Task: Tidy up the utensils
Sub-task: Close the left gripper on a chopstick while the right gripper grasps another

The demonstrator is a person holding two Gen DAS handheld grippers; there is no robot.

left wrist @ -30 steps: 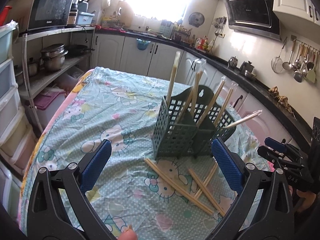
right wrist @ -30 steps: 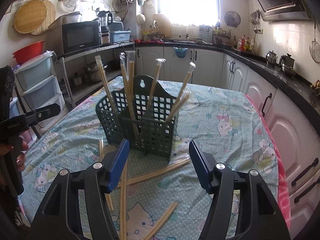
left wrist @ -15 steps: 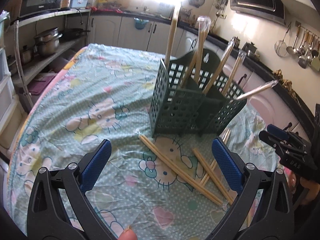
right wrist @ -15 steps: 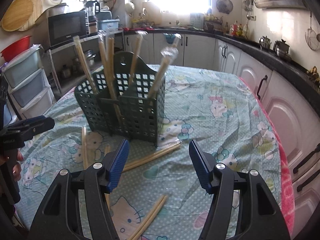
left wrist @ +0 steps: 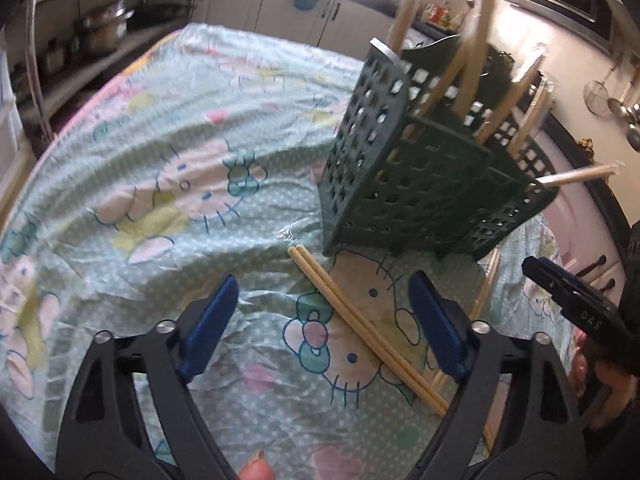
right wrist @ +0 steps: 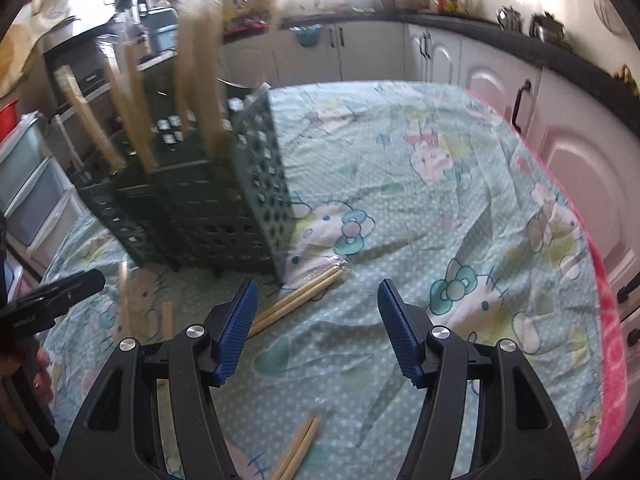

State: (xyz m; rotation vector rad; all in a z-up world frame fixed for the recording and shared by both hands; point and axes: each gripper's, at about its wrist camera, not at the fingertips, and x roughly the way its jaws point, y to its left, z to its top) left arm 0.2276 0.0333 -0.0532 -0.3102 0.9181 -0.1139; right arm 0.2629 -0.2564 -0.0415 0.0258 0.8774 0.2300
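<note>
Both grippers dropped toward the loose chopsticks

My left gripper (left wrist: pixel 324 320) narrowed but gripped nothing, straddling the chopstick pair (left wrist: pixel 360 324) beside the green basket (left wrist: pixel 404 184); my right gripper (right wrist: pixel 316 332) hung half-wide, empty.

The bench (left wrist: pixel 168 128) is covered by a cartoon-print cloth (right wrist: pixel 420 184); a green basket (left wrist: pixel 404 184) and loose chopsticks (left wrist: pixel 360 320) are carried.

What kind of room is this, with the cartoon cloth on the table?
A home kitchen, most likely. White cabinet doors run under a dark counter, metal pots sit on a side shelf, and ladles and a strainer hang on the wall. On the table stands a green utensil basket holding chopsticks.
</note>
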